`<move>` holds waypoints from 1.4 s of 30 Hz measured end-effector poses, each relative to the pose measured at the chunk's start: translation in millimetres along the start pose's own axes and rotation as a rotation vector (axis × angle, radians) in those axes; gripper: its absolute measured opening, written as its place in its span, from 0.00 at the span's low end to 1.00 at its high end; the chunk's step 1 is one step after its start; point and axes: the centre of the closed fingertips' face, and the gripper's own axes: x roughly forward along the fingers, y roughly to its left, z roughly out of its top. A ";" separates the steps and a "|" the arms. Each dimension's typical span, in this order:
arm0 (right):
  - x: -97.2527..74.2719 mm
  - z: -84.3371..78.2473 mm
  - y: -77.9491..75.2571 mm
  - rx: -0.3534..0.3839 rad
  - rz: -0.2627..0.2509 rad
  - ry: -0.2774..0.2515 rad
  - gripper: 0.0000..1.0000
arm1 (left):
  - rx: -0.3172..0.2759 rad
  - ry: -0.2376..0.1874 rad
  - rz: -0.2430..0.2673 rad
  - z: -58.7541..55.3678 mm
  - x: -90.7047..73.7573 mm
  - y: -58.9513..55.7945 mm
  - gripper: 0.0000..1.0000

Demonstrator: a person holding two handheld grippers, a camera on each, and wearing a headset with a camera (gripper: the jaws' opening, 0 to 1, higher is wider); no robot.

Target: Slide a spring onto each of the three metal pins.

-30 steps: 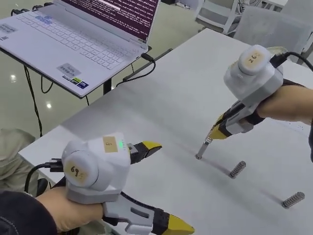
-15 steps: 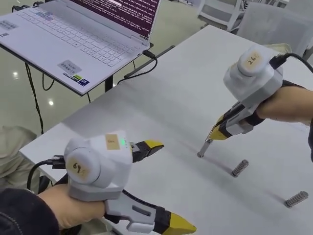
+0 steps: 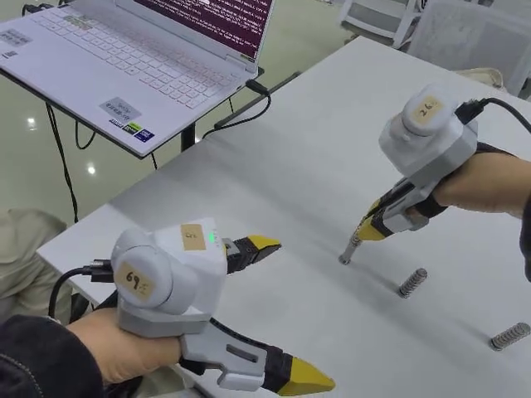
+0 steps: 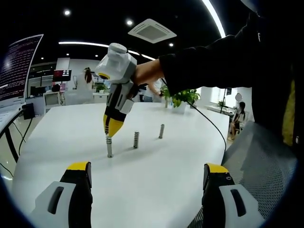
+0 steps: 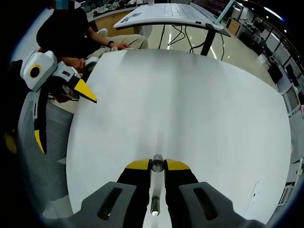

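One spring (image 5: 157,165) sits clenched between the right tongs (image 3: 371,230), at the top of the near pin (image 4: 109,149), which stands upright on the white table (image 3: 274,166). Light, slick and springy, it would probably buckle or shoot out under a hard squeeze; a gentle hold across the middle coils looks safest. Beside it, the second pin (image 4: 136,139) and the far pin (image 4: 161,131) each carry a spring. The left tongs (image 4: 147,167) hang released, jaws wide, near the table's edge.

An open-plan office: a white bench (image 3: 315,166), a laptop (image 3: 158,50) on a stand (image 3: 187,143), chairs (image 3: 465,37), rows of desks (image 4: 78,97), potted plants (image 4: 183,97), and a ceiling vent (image 4: 152,31) among recessed lights (image 4: 129,22).
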 end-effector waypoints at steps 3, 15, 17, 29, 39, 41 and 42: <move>5.2 -3.3 0.7 -0.008 -0.005 0.012 0.08 | -0.006 -0.001 -0.002 0.0 0.7 -0.9 0.95; 21.4 -12.7 2.4 0.008 0.003 0.028 0.08 | -0.015 0.006 -0.004 -3.9 0.7 -0.9 0.94; 23.2 -13.9 2.2 0.014 0.003 0.027 0.08 | -0.017 0.006 -0.004 -4.3 0.8 -0.5 0.94; 33.8 -23.9 4.5 0.026 0.000 0.041 0.09 | -0.015 0.013 -0.008 -5.3 2.1 0.0 0.93; 33.3 -23.6 3.5 0.030 -0.006 0.025 0.09 | -0.012 0.018 -0.011 -6.1 3.4 -2.2 0.93; 33.8 -24.1 1.3 0.030 -0.006 0.022 0.09 | -0.012 0.016 -0.011 -6.0 3.2 -2.1 0.93; 33.7 -24.1 0.9 0.031 -0.007 0.020 0.09 | -0.012 0.017 -0.010 -6.1 3.1 -2.1 0.93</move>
